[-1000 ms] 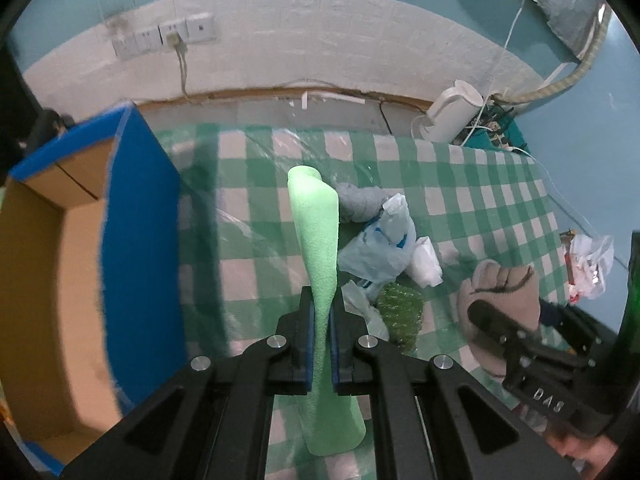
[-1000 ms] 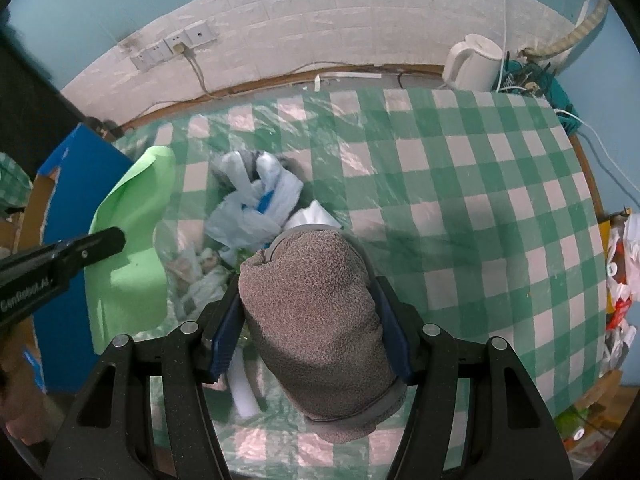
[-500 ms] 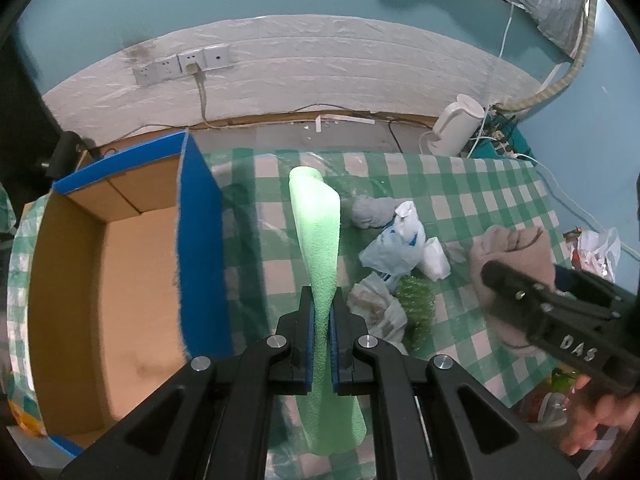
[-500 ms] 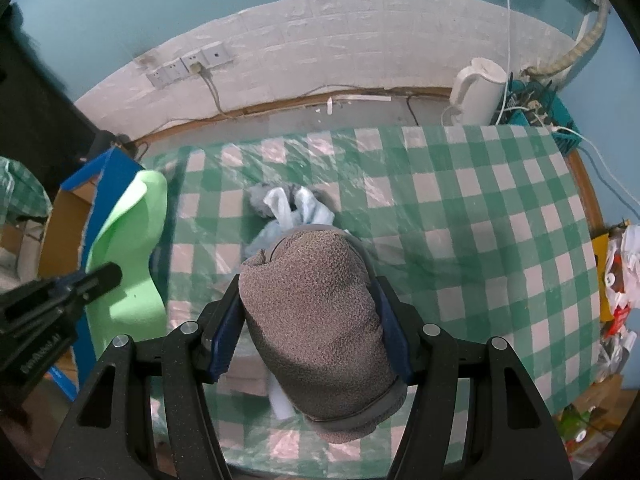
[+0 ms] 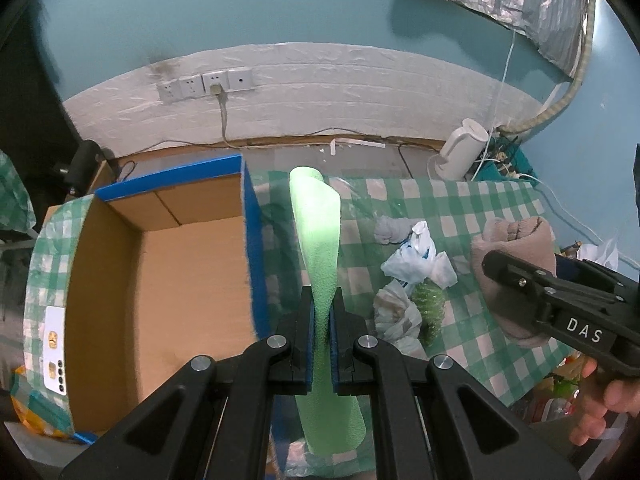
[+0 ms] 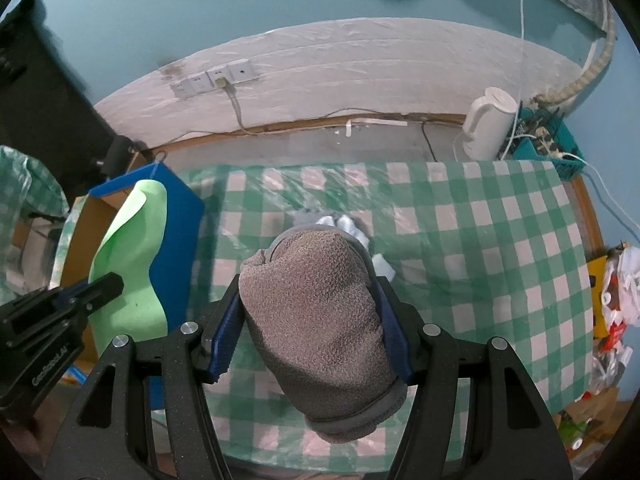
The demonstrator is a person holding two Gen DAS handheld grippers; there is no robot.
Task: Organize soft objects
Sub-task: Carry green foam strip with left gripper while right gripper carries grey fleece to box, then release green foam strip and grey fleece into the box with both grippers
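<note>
My left gripper point(image 5: 321, 304) is shut on a green foam sheet point(image 5: 318, 232), held up above the checked tablecloth just right of the open cardboard box point(image 5: 160, 272) with blue outer walls. The foam also shows in the right wrist view point(image 6: 132, 256). My right gripper point(image 6: 310, 304) is shut on a rolled grey-brown towel point(image 6: 316, 320), held above the table; the towel point(image 5: 516, 248) shows at the right of the left wrist view. On the cloth lie a grey cloth point(image 5: 392, 228), plastic bags point(image 5: 416, 260) and a green mesh ball point(image 5: 428, 304).
The table's green checked cloth point(image 6: 480, 240) reaches a back strip with a white kettle point(image 6: 488, 124) and cables. Wall sockets point(image 5: 204, 82) sit behind. Clutter lies off the table's right edge point(image 6: 616, 288). The box stands at the left edge.
Both grippers have risen and pulled back from the table with their loads. The box interior has come into fuller view on the left.
</note>
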